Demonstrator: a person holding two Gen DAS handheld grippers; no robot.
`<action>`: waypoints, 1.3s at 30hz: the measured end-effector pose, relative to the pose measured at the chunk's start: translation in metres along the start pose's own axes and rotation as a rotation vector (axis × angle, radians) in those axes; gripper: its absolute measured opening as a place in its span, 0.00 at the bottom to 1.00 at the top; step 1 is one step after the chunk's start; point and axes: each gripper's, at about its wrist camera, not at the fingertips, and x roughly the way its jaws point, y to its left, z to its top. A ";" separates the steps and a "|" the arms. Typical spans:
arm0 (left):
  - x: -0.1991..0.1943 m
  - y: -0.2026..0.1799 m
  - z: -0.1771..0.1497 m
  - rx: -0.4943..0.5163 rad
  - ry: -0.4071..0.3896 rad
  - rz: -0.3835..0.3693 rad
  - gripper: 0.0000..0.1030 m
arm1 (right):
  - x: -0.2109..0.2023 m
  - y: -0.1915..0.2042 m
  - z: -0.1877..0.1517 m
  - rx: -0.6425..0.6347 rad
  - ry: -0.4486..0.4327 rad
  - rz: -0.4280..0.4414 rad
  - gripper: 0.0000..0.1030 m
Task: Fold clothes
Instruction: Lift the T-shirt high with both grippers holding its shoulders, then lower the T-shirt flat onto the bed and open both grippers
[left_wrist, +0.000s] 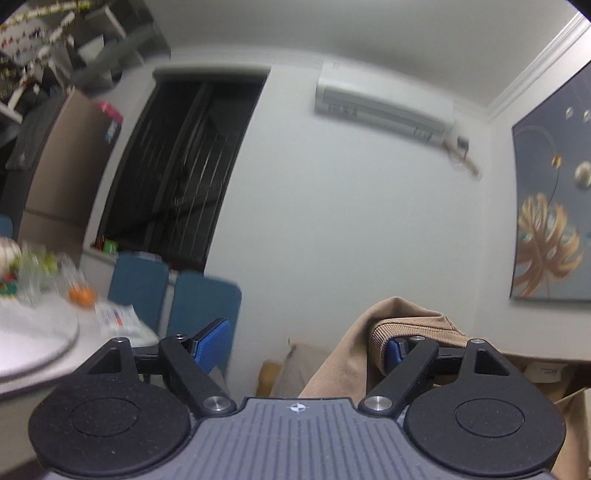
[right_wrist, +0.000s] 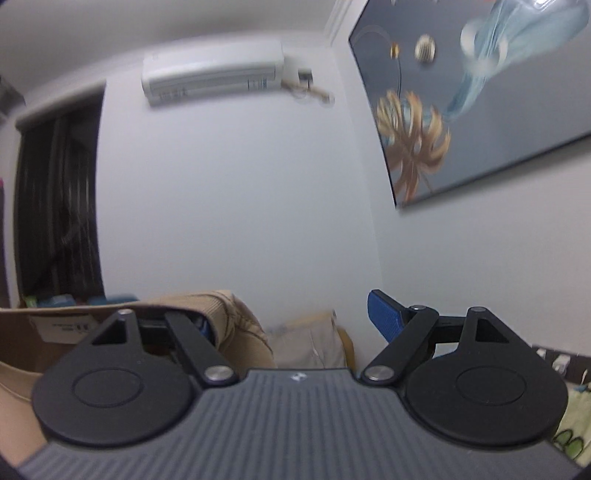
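A tan garment (left_wrist: 354, 343) is seen raised before a white wall, draped over the inner fingers of both claws. The left claw (left_wrist: 301, 341) and right claw (right_wrist: 295, 314) are spread wide, clamping nothing. No finished fold is shown; how much folding remains cannot be told.

Both wrist views are evenly lit by soft indoor light, with no hard shadows or glare; its source is out of frame. Motion blur smears the air conditioner (left_wrist: 384, 105) and the dark doorway (left_wrist: 177, 166) in both views. Fisheye distortion bends the framed painting (right_wrist: 476, 107) and darkens the corners. The near gripper bodies stay comparatively sharp.
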 end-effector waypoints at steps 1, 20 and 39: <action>0.027 0.004 -0.020 -0.010 0.032 0.003 0.81 | 0.023 -0.001 -0.018 -0.012 0.032 -0.007 0.80; 0.440 0.062 -0.451 0.072 0.661 0.106 0.78 | 0.404 -0.027 -0.429 -0.164 0.632 -0.045 0.78; 0.358 0.045 -0.387 0.158 0.740 -0.106 0.99 | 0.340 -0.014 -0.387 0.014 0.824 0.262 0.80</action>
